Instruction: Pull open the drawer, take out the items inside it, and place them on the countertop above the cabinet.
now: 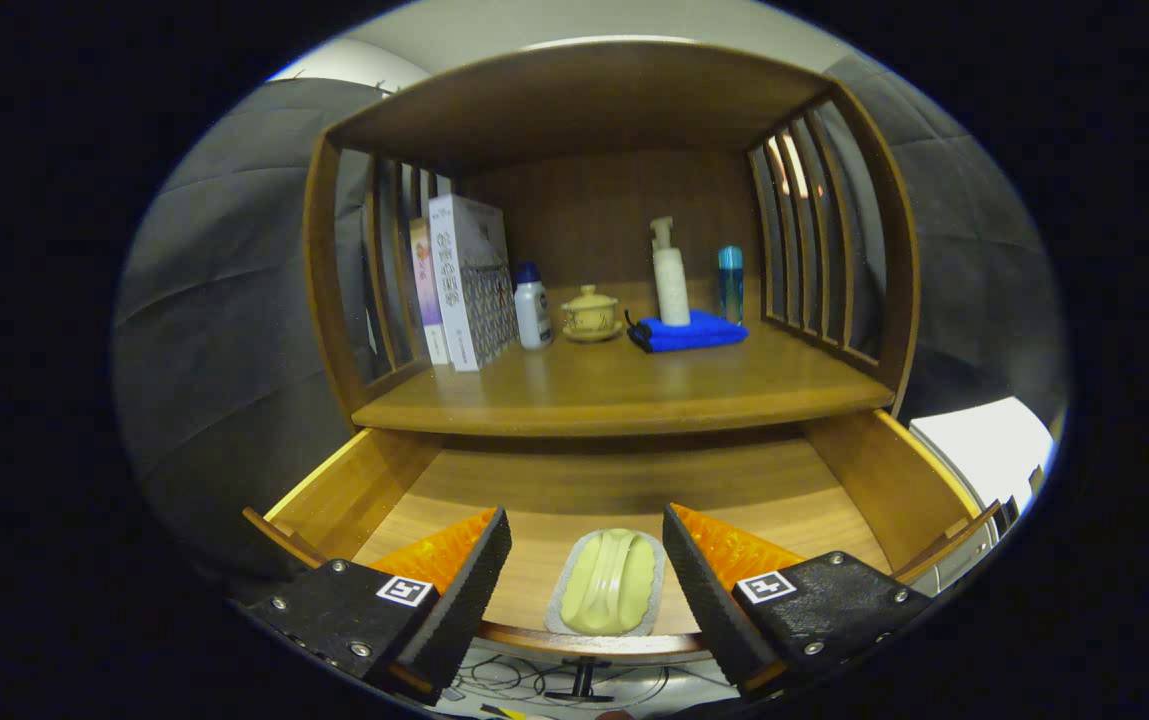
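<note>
Wide apart, the claw (586, 580) holds nothing; its black fingers (469, 590) flank a pale green brush (607, 583) without touching it. That brush lies on the floor of the pulled-out drawer (624, 480), just inside the front rim, with bare wood behind it and to both sides. Above, the countertop (624, 385) has open room along its front edge. Farther back stand books (464, 280), a small white bottle (532, 307), a lidded cup (591, 312), a blue cloth (689, 331) under a pump bottle (670, 274), and a blue can (731, 283). No lettering is readable.

Glossy wooden drawer (624, 480), textured claw pads (474, 590)
</note>
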Action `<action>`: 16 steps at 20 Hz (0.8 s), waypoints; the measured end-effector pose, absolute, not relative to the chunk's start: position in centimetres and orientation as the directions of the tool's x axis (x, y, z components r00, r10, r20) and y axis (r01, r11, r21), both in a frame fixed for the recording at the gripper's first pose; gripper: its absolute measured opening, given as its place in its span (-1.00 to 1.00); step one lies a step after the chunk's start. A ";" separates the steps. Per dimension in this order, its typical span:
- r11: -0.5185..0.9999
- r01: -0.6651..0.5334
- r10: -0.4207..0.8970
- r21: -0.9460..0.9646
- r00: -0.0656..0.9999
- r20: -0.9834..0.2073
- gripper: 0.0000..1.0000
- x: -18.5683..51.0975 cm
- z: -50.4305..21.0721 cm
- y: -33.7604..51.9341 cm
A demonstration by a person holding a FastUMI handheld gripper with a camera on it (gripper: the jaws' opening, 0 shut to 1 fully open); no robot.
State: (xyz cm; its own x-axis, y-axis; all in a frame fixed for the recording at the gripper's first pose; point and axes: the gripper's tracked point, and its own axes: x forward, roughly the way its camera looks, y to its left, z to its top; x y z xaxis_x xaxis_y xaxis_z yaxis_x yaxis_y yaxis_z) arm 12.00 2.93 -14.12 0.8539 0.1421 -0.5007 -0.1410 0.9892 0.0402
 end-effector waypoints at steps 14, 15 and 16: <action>0.996 -0.070 0.082 0.046 0.682 -0.727 0.86 14.4 -19.6 2.0; 0.997 -0.065 0.073 0.039 0.678 -0.732 0.78 14.4 -19.9 1.7; 0.997 -0.063 0.066 0.033 0.674 -0.736 0.73 14.4 -20.0 1.6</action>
State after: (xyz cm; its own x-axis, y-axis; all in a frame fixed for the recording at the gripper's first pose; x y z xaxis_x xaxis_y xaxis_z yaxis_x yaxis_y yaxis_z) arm 14.39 1.57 -20.03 0.6741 0.0665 -0.7357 -0.0626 0.9975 0.0328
